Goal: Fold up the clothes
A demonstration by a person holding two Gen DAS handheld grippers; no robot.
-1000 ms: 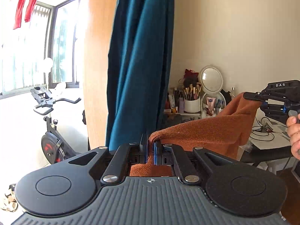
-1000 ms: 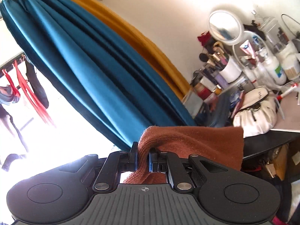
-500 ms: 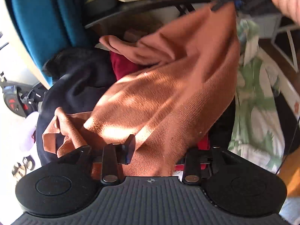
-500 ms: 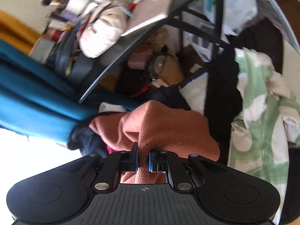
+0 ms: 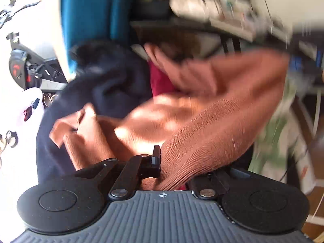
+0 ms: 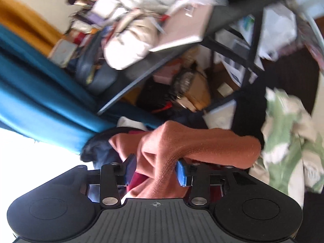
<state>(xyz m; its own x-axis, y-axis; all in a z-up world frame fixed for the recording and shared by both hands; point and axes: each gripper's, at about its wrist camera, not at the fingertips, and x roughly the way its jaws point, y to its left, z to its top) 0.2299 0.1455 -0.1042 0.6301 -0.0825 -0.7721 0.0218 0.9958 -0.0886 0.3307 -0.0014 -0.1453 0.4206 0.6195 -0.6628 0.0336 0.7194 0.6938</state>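
While it sags over the heap of dark clothes (image 5: 105, 93), the rust-orange knitted sweater (image 5: 212, 125) looks soft, light and floppy, best taken by its ribbed hem. The left hand-held gripper (image 5: 162, 162) pinches that edge; the right hand-held gripper (image 6: 155, 169), jaws just opening, stands half-wide around a loose bunch.

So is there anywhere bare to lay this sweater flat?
Hardly. The rust sweater lies on a heap: navy garment left, red one behind, green-patterned cloth right. Boxes crowd under the desk. Only the pink pad beside the cream bag looks bare.
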